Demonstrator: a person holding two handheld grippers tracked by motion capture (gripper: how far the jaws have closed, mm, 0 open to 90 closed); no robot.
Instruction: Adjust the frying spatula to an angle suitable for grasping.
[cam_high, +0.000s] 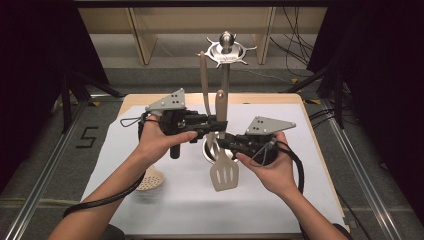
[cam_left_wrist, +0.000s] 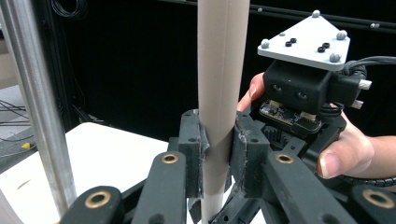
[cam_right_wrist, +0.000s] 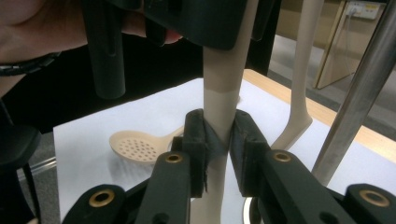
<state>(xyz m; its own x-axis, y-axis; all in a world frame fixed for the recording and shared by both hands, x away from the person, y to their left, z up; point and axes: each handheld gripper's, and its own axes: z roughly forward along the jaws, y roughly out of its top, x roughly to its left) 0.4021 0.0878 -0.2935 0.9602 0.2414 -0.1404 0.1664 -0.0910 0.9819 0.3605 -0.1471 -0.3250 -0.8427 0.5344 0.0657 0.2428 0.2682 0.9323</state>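
Observation:
A beige slotted spatula (cam_high: 224, 174) hangs upright, blade down, just above the white sheet. My left gripper (cam_high: 218, 122) reaches in from the left and is shut on its handle (cam_left_wrist: 219, 70); the pads (cam_left_wrist: 243, 144) press both sides. Lower down, my right gripper (cam_high: 223, 145) comes from the right, and its jaws are shut on the thin neck (cam_right_wrist: 223, 84) above the blade. In the right gripper view the pads (cam_right_wrist: 198, 135) squeeze the neck, with the left gripper's body overhead.
A steel utensil stand (cam_high: 226, 75) with a hooked crown (cam_high: 227, 50) rises right behind the spatula; a beige utensil (cam_high: 204, 85) hangs from it. A beige skimmer (cam_high: 150, 179) lies on the sheet (cam_high: 175, 205) under the left forearm. The steel pole (cam_right_wrist: 359, 93) stands close.

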